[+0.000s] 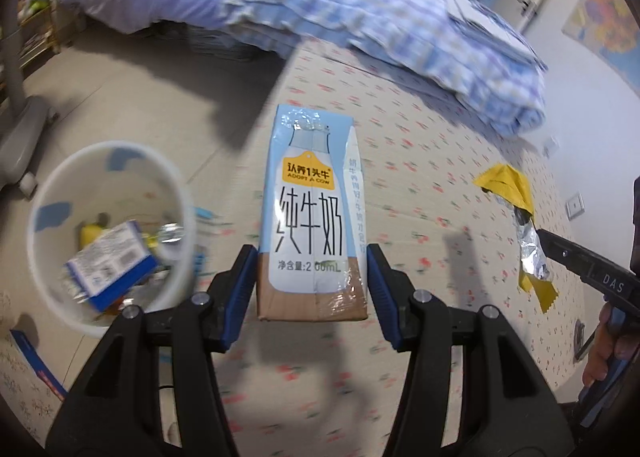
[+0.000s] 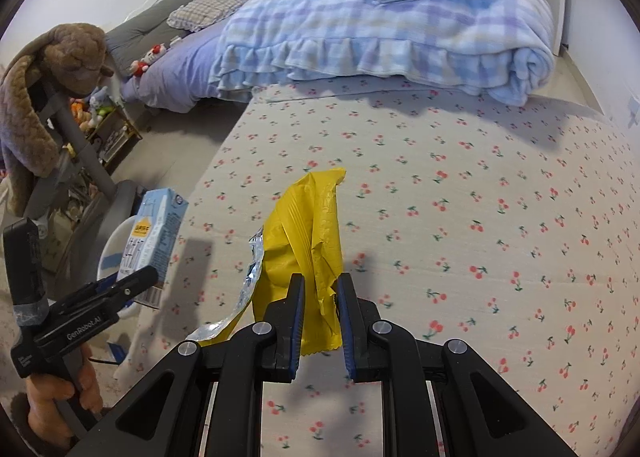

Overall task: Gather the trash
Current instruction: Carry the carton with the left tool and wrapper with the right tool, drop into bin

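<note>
My left gripper (image 1: 312,257) is shut on a light blue and brown milk carton (image 1: 312,213), held upright above the cherry-print bed sheet (image 1: 432,161). The carton and left gripper also show in the right wrist view (image 2: 154,233). My right gripper (image 2: 320,289) is shut on a crumpled yellow wrapper with a silver foil lining (image 2: 308,233), held above the sheet. The wrapper also shows at the right of the left wrist view (image 1: 516,197). A white trash bin (image 1: 108,233) stands on the floor to the left of the bed, holding a blue box and other trash.
A folded blue plaid blanket (image 2: 380,33) lies at the far side of the bed with folded sheets on top. A grey stand (image 1: 24,129) and a plush toy (image 2: 52,69) are on the left. A blue packet (image 1: 36,365) lies by the bin.
</note>
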`<state>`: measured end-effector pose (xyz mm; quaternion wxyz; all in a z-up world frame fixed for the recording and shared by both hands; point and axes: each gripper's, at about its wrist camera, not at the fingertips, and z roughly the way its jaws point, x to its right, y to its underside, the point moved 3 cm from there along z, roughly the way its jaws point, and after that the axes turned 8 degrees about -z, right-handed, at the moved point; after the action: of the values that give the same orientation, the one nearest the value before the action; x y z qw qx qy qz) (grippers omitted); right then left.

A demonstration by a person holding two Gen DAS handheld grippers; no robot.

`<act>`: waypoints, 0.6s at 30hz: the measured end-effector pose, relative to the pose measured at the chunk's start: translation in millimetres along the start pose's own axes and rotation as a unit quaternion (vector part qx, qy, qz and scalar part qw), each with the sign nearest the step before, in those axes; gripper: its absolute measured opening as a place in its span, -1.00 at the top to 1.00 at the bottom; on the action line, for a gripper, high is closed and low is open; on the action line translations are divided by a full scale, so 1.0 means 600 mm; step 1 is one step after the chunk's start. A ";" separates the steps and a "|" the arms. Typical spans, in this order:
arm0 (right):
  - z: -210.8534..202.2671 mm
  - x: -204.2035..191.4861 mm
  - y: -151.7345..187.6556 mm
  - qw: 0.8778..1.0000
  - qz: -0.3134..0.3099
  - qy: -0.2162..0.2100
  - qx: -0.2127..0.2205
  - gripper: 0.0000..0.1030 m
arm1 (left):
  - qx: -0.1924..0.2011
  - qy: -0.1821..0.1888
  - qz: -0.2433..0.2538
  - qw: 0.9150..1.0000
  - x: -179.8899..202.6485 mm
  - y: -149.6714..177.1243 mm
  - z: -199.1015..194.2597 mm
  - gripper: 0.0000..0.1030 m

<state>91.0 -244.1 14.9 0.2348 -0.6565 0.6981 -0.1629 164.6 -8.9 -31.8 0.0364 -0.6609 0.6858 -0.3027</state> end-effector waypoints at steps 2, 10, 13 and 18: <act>0.004 -0.020 -0.005 1.000 -0.009 -0.005 0.000 0.67 | 0.013 -0.013 -0.013 1.000 -0.036 -0.004 -0.016 -0.09; 0.039 -0.131 -0.028 0.998 -0.048 -0.033 -0.005 0.67 | 0.037 -0.044 -0.065 0.996 -0.154 -0.009 -0.057 -0.09; 0.056 -0.173 -0.033 0.997 -0.064 -0.042 -0.008 0.67 | 0.042 -0.054 -0.081 0.994 -0.188 -0.008 -0.063 -0.09; 0.088 -0.227 -0.036 0.995 -0.080 -0.055 -0.019 0.67 | 0.040 -0.050 -0.110 0.992 -0.228 -0.019 -0.058 -0.11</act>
<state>141.5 -106.2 -1.8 0.2465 -0.7225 0.6322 -0.1321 175.9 131.6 -46.5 0.0640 -0.7448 0.5933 -0.2985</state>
